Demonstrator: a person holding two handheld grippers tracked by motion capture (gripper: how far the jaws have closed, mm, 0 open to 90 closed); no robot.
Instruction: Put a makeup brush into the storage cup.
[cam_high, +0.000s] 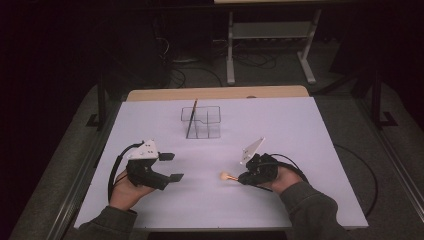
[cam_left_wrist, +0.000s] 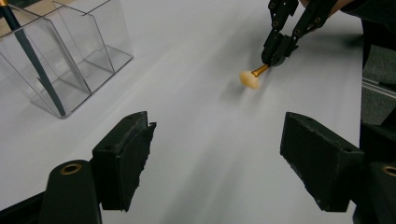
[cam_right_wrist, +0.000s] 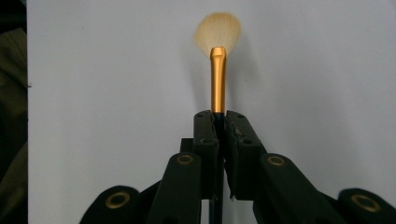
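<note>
Right gripper view: the right hand-held gripper (cam_right_wrist: 218, 122) clamps the brush (cam_right_wrist: 218, 60) handle for carrying, seemingly low over the worktop (cam_high: 300, 130), near the clear organizer (cam_high: 201, 122); the left hand-held gripper (cam_left_wrist: 217, 161) waits agape.

The setting is a recording lab. A plain white surface (cam_high: 300, 130) stands on grey carpet (cam_high: 350, 115) in a darkened room. Beyond the tools, cables (cam_high: 190, 75) trail across the floor beside a metal equipment stand (cam_high: 270, 35). No domestic furnishings appear.
</note>
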